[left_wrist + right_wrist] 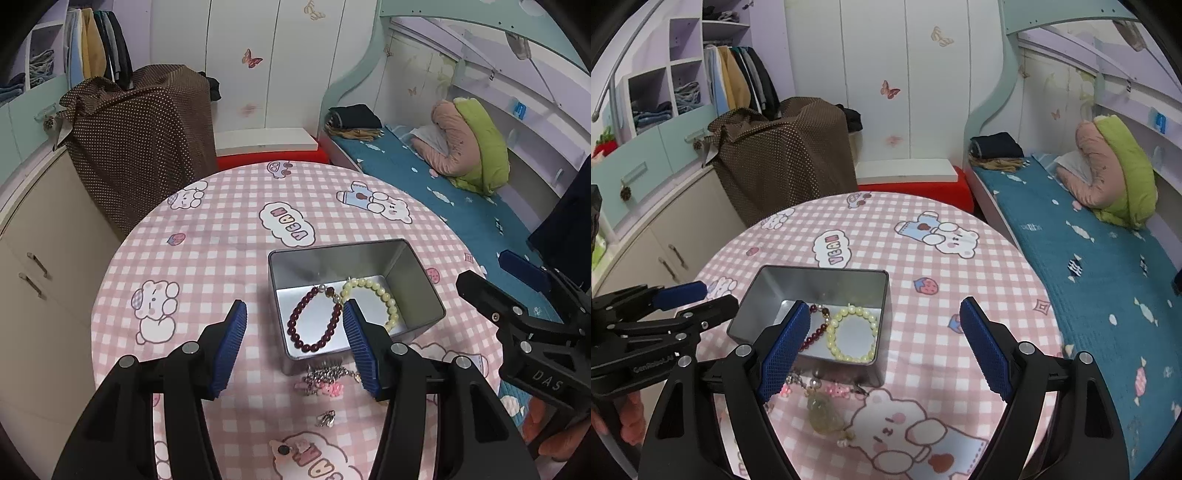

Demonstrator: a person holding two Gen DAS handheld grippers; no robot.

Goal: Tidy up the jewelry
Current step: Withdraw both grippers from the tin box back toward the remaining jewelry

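Observation:
An open metal tin (413,269) (775,280) stands on the pink checked tablecloth. In it lie a dark red bead bracelet (301,325) (814,336) and a pale yellow bead bracelet (384,295) (834,343). In front of the tin lie a silver chain with pink charms (325,382) (831,387), a yellow-green pendant (822,410), a small silver piece (325,419) and an earring (284,449). My left gripper (293,317) is open and empty above the tin's near left corner. My right gripper (882,314) is open and empty, right of the tin.
The round table (207,236) (979,273) stands beside a bed with a blue cover (1100,280) on the right. A brown dotted cloth covers something (147,140) behind the table, with cabinets (40,258) on the left.

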